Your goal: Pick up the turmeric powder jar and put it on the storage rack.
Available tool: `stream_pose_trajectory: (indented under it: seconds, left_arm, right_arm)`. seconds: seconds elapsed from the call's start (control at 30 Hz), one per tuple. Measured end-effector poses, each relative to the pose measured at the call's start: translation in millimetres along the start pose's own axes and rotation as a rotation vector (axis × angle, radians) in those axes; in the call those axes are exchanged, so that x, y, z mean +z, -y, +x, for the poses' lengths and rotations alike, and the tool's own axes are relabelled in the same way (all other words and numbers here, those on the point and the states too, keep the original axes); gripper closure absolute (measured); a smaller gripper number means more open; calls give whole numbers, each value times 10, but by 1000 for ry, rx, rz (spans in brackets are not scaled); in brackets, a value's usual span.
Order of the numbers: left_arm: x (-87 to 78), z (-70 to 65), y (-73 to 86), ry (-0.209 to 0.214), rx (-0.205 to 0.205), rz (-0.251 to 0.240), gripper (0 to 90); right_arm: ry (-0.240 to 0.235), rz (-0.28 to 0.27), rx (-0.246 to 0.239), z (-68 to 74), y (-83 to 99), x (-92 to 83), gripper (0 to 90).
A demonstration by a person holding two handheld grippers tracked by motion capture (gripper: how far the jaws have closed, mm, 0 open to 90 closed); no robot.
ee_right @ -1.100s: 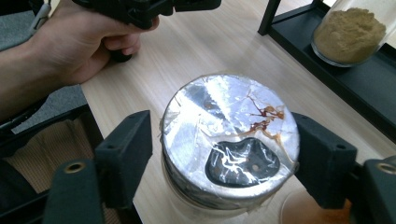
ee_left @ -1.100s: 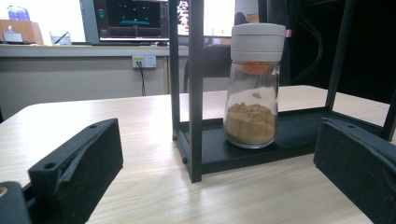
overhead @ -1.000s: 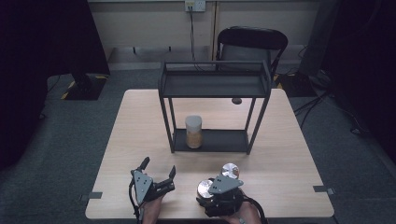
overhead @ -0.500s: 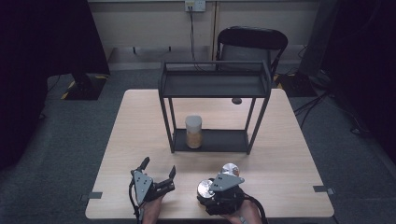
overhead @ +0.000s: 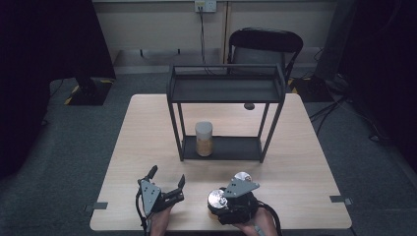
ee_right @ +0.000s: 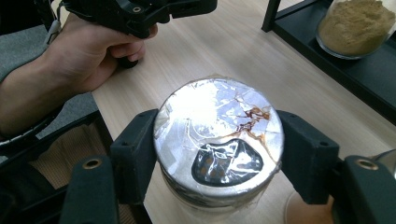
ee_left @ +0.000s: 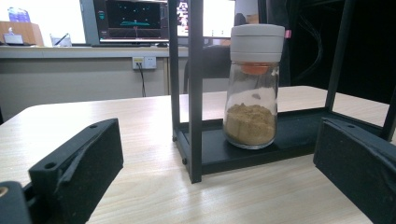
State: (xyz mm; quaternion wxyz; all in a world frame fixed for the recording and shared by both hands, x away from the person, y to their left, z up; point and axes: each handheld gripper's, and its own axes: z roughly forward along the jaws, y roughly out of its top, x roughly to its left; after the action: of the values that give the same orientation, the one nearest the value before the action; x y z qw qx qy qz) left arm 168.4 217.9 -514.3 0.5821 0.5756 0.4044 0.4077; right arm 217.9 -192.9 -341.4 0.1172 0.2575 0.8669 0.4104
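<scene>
Right gripper has just been closing, and its fingers now clamp the foil-topped jar at the table's six o'clock edge. Left gripper sits at the jar's nine o'clock, fingers wide around nothing, facing the spice jar on the rack.

Foil-topped round jar: lower body hidden between black jaws; beside it, a glass spice jar top cut off
</scene>
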Motion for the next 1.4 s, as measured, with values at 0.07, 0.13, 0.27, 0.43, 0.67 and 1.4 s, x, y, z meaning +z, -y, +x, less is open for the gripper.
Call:
stream_pose_trajectory:
  seconds: [0.07,0.13,0.27,0.43,0.67,1.4]
  left_arm:
    - [0,-1,0,0,0,0,9]
    - [1,-1,0,0,0,0,9]
    - [1,-2,0,0,-2,0,9]
    - [1,-2,1,-1,-2,0,9]
    - [1,-3,1,-2,-3,0,9]
    - [2,-2,-3,-3,-4,2,9]
  right_arm:
    - [0,2,-1,0,-7,-1,342]
    - [0,4,0,1,-12,-1,342]
    - [5,8,0,14,-23,-2,343]
    - [8,6,2,22,-18,-2,344]
    - [15,4,5,36,-20,3,345]
    - [30,14,9,57,-119,-1,345]
